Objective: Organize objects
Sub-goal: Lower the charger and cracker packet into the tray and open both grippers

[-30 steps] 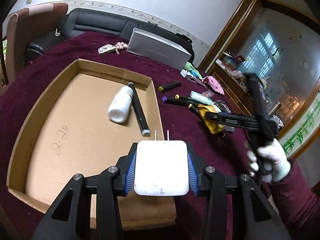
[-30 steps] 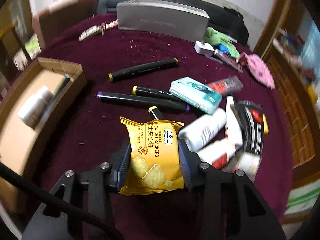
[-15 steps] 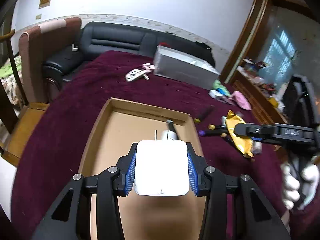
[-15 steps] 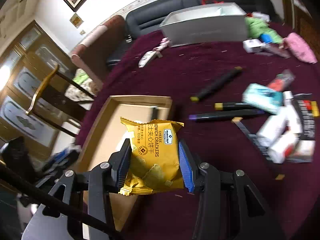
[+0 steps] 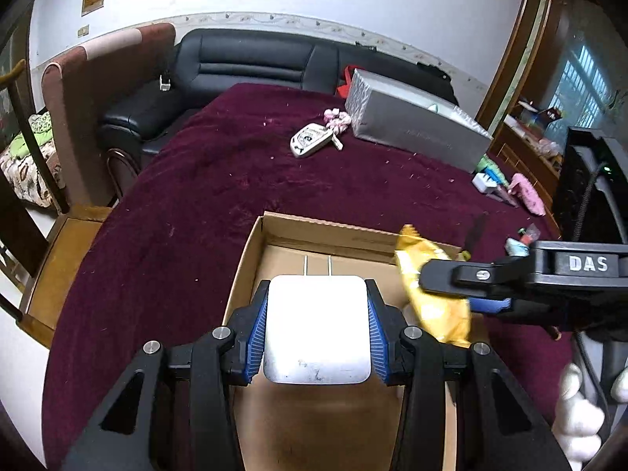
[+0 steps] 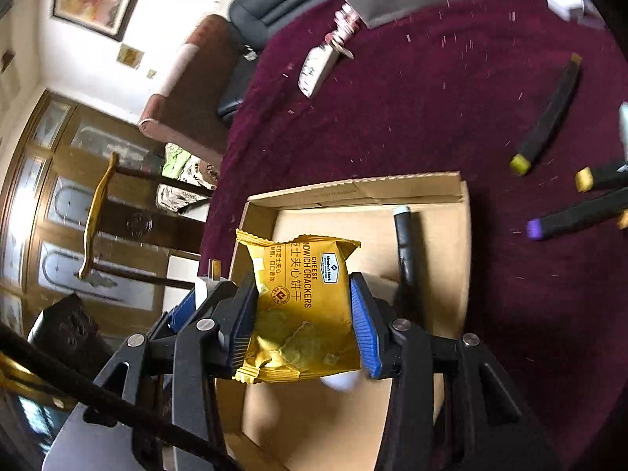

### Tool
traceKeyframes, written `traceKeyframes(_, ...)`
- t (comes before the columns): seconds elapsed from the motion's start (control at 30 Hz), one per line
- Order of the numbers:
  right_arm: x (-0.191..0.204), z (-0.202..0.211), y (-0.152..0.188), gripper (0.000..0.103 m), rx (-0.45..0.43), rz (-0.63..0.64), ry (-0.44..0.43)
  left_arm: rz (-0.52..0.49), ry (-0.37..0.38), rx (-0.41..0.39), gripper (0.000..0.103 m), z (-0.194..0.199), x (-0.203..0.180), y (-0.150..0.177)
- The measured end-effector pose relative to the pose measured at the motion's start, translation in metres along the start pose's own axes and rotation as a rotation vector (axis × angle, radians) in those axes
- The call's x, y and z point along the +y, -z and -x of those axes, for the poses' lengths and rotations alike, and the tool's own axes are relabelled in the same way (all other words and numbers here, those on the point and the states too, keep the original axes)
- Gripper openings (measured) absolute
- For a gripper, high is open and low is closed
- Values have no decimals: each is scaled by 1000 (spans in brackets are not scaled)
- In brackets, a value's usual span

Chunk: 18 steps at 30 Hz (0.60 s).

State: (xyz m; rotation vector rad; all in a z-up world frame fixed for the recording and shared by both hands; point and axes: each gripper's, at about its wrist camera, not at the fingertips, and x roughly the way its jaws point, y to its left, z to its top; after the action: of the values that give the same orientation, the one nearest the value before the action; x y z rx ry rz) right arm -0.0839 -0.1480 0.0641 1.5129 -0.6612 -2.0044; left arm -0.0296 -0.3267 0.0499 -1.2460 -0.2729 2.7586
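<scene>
Surface (image 5: 219, 180): covered in a dark red cloth, carrying the open cardboard box (image 5: 251, 251), a silver case (image 5: 416, 133) at the far side, and markers (image 6: 549, 117) lying to the right of the box.
Cardboard box: shallow, open on top; a black marker (image 6: 404, 251) lies inside along its right wall.
Left tongs (image 5: 317, 325): angled downward over the box, blue pads clamped on the two sides of a white charger (image 5: 317, 325), its two prongs pointing away toward the far wall of the box.
Right tongs (image 6: 304, 310): rolled onto one side and tilted down over the box just right of the left tongs, gripping a yellow cracker packet (image 6: 304, 298) by its edges.
Gloved hand (image 5: 581, 416): white glove on the right tool's handle, lower right of the left view.
Change from a second ago: both tools have swung from the clutter side across to above the box; the packet, then over the cloth, now hangs over the box's interior.
</scene>
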Motion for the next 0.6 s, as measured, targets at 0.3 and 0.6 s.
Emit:
traceKeyframes(0.3, -6, -29, -13, 44, -1, -65, 16, 23, -8, 43, 39, -32, 5, 5)
traceKeyframes(0.6, 16, -43, -17, 45, -23, 56, 149, 73, -23, 14, 39, -29, 14, 3)
